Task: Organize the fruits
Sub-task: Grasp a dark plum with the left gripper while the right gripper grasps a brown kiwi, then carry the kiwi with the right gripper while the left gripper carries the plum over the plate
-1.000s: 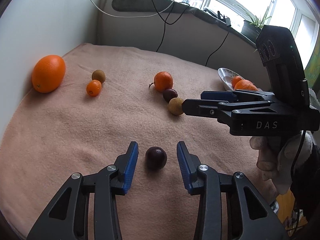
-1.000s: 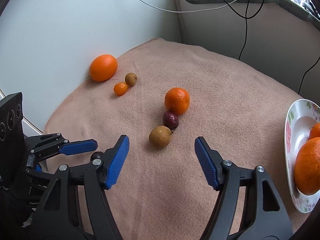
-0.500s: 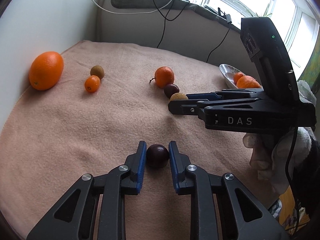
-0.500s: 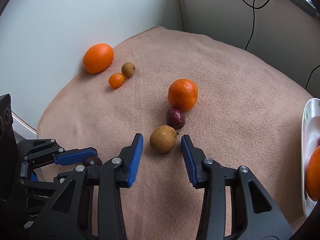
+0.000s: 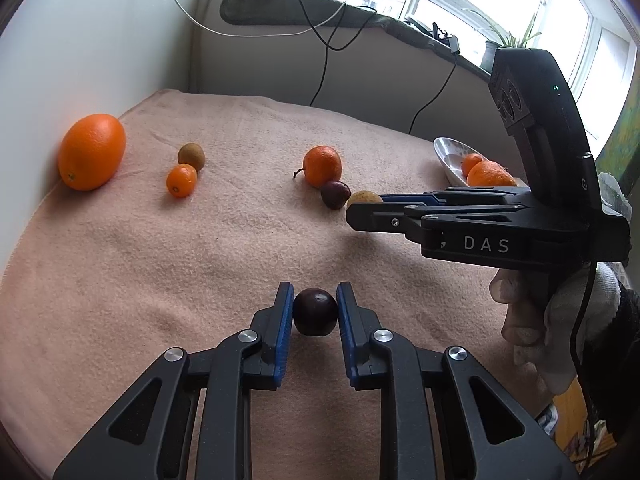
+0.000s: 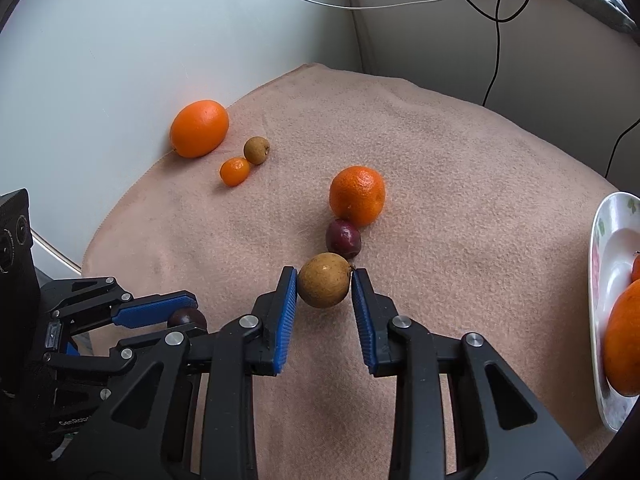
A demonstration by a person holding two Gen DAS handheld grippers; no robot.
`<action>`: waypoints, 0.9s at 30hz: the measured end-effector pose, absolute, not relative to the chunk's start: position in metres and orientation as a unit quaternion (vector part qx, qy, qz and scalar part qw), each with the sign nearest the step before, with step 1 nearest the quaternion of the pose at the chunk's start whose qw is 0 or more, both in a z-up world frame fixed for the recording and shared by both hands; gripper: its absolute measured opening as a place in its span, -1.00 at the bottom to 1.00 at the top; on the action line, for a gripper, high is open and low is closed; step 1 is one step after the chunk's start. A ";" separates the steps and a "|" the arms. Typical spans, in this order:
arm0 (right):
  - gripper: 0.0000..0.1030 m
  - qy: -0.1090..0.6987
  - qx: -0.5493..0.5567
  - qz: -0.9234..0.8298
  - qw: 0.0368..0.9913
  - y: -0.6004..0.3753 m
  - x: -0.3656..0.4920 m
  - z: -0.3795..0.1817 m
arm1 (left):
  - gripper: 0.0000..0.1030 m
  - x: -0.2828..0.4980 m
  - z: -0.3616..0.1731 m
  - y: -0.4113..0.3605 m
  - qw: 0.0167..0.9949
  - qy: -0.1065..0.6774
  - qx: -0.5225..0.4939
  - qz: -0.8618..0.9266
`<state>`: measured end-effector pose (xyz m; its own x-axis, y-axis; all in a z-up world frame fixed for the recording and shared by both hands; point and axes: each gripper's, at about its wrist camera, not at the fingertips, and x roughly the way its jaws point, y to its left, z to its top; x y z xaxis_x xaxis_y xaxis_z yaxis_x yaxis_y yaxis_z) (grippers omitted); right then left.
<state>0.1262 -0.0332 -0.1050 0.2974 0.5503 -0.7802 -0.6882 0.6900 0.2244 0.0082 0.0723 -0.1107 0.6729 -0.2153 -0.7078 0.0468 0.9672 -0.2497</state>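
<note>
My left gripper (image 5: 315, 312) is shut on a dark purple fruit (image 5: 315, 312) low over the pink cloth; it also shows in the right wrist view (image 6: 187, 317). My right gripper (image 6: 325, 286) is shut on a brown round fruit (image 6: 325, 285), which peeks out in the left wrist view (image 5: 363, 197). Just beyond it lie a second purple fruit (image 6: 343, 238) and a tangerine (image 6: 357, 195). A white plate (image 6: 604, 264) at the right holds oranges (image 6: 624, 352).
A large orange (image 6: 199, 128), a small kumquat (image 6: 234, 171) and a small brown fruit (image 6: 256, 150) lie at the far left by the wall. Cables hang down the back wall. The cloth (image 5: 160, 264) edge drops off at the left and front.
Both grippers closed from wide open: the left onto the dark purple fruit, the right moved forward and closed onto the brown fruit.
</note>
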 end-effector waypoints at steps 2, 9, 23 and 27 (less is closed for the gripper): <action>-0.43 0.446 -0.073 0.385 0.805 -0.038 0.126 -0.101 | -0.61 0.010 -0.108 0.070 0.909 0.395 -0.106 -0.074; -0.43 0.430 -0.062 0.376 0.819 -0.060 0.120 -0.086 | -0.61 0.018 -0.099 0.058 0.912 0.385 -0.109 -0.090; -0.43 0.397 -0.029 0.335 0.854 -0.132 0.120 -0.053 | -0.61 0.058 -0.076 0.029 0.918 0.358 -0.107 -0.134; -0.43 0.389 -0.020 0.313 0.866 -0.156 0.121 -0.047 | -0.61 0.076 -0.072 0.017 0.918 0.354 -0.104 -0.146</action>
